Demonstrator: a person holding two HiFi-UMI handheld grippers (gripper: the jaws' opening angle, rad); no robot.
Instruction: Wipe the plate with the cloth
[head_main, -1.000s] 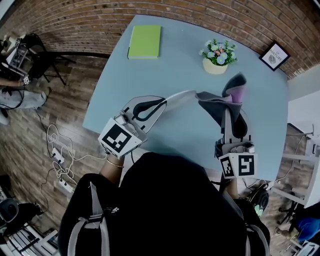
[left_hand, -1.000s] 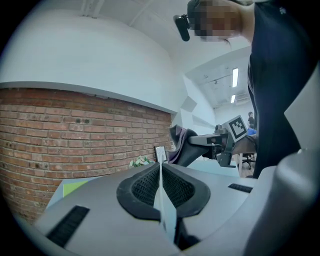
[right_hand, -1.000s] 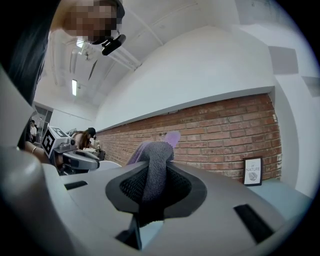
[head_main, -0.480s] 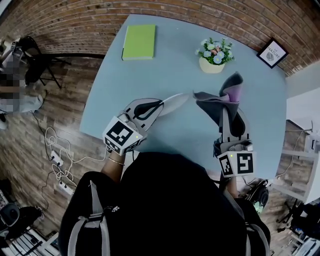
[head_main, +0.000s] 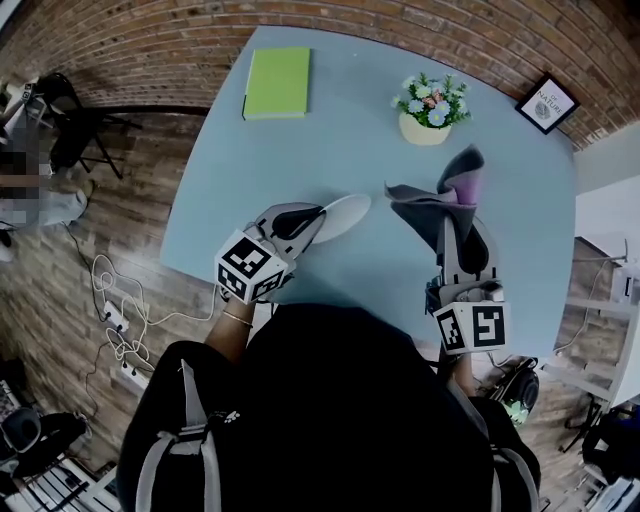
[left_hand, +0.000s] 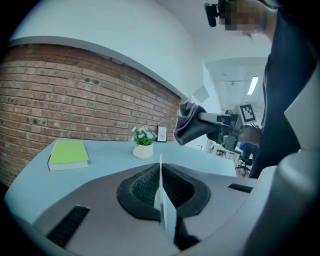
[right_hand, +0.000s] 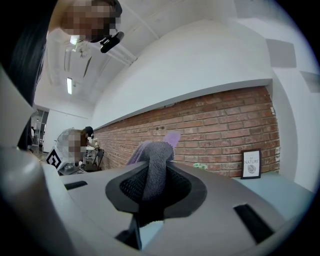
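Left gripper, clamped on the plate, lowers it away from the cloth (right gripper pinches that); wiping seems finished.

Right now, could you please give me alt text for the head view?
Seen from above, a person holds a white plate in the left hand-held gripper and a grey-purple cloth in the right hand-held gripper, apart, over a blue table with a green book, flowers and framed picture.
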